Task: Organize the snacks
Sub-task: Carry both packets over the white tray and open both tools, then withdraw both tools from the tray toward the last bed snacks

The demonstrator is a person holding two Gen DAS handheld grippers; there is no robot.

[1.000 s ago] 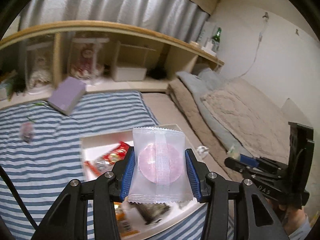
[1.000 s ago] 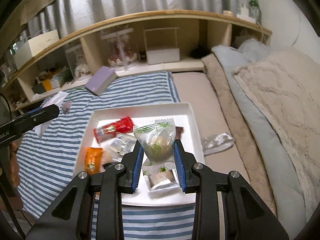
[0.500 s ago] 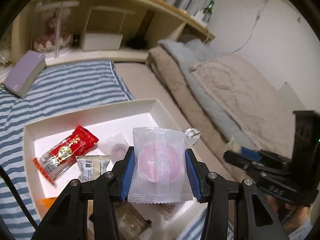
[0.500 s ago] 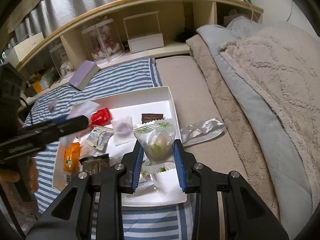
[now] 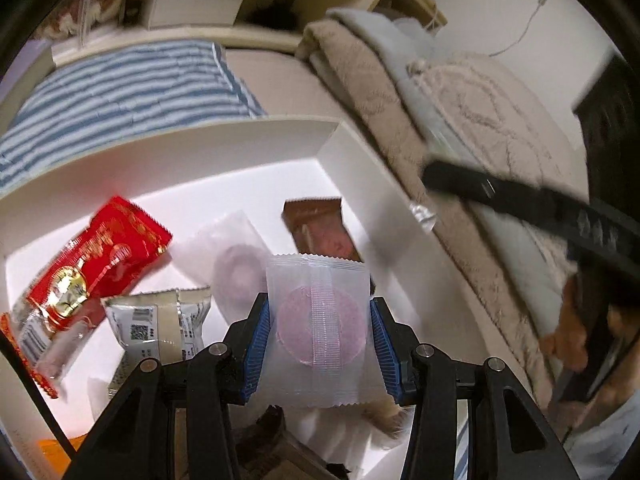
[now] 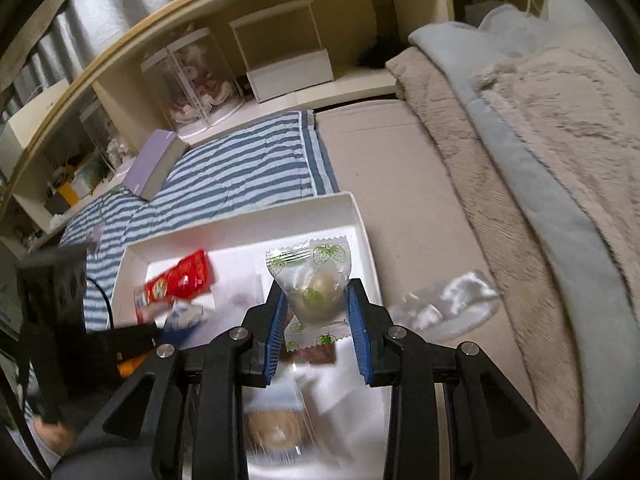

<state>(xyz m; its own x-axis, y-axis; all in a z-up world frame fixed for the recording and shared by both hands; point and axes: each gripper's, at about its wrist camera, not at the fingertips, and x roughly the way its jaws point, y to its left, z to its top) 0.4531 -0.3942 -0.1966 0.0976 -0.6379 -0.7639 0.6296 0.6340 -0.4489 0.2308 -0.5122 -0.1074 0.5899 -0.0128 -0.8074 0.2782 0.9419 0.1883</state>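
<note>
The pink wafer packet (image 5: 318,316) sits clamped between the ribbed blue pads of the left hand-held gripper (image 5: 319,330), low centre of the left view, above the white tray (image 5: 168,136). The green-printed pouch (image 6: 314,288) is pinched in the right hand-held gripper (image 6: 316,320), centre of the right view, over the tray's right wall. Both wrappers are thin, slick film with crimped, saw-toothed ends, one holding a flat disc and the other a round lump, so either could slide out or crush if squeezed harder. Release could drop them onto the glossy red packet (image 5: 100,256), the grey packet (image 5: 160,320) or the brown bar (image 5: 320,228), piling rather than sorting. The shallow cardboard-like tray rests on a soft striped blanket (image 6: 240,168), so a push could tip it. A silver foil wrapper (image 6: 444,304) lies outside on the beige bed.
</note>
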